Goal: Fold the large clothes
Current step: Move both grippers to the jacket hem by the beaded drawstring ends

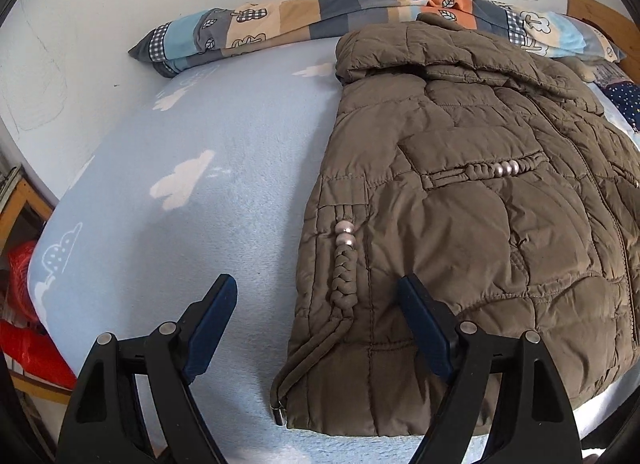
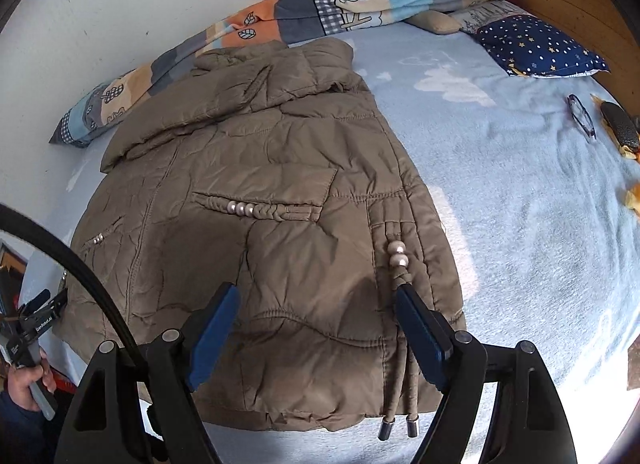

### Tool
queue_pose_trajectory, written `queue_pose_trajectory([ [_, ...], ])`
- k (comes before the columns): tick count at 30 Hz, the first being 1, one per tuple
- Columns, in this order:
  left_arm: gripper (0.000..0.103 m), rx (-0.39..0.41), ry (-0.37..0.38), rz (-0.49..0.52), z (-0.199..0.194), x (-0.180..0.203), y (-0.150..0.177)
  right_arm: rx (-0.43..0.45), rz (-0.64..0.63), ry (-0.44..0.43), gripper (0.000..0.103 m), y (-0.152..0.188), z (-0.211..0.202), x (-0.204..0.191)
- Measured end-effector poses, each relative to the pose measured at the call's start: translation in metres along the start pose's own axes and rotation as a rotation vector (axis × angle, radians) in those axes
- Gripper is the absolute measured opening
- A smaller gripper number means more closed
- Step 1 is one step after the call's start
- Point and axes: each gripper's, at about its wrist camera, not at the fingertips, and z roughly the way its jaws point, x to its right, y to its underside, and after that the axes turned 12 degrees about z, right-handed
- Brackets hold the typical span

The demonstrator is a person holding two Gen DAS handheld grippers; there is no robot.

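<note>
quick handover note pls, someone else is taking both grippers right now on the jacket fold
Left gripper: open, holding nothing, over the jacket's bottom-left corner by the braided cord.
Right gripper: open, holding nothing, over the bottom-right hem by the cord ends.
Jacket: brown, quilted, lying front-up on the blue bed sheet, collar toward the patchwork blanket by the wall. Both sleeves seem tucked in; I cannot tell for sure.
Done: jacket laid out roughly flat.
Left: probably grip both hem corners and fold the bottom up toward the collar.
</note>
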Motion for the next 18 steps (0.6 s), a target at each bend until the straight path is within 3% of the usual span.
queue_pose_trajectory([
  [6, 0.082, 0.017, 0.005, 0.002, -0.013, 0.003, -0.001, 0.001, 0.132, 0.015, 0.084, -0.007, -0.004, 0.035],
  [10, 0.082, 0.021, 0.035, -0.007, -0.019, 0.009, 0.001, 0.000, 0.188, 0.021, 0.089, -0.006, -0.007, 0.054],
  [18, 0.082, 0.018, 0.033, -0.004, -0.019, 0.015, 0.004, -0.069, 0.334, -0.026, 0.090, -0.001, 0.004, 0.087],
])
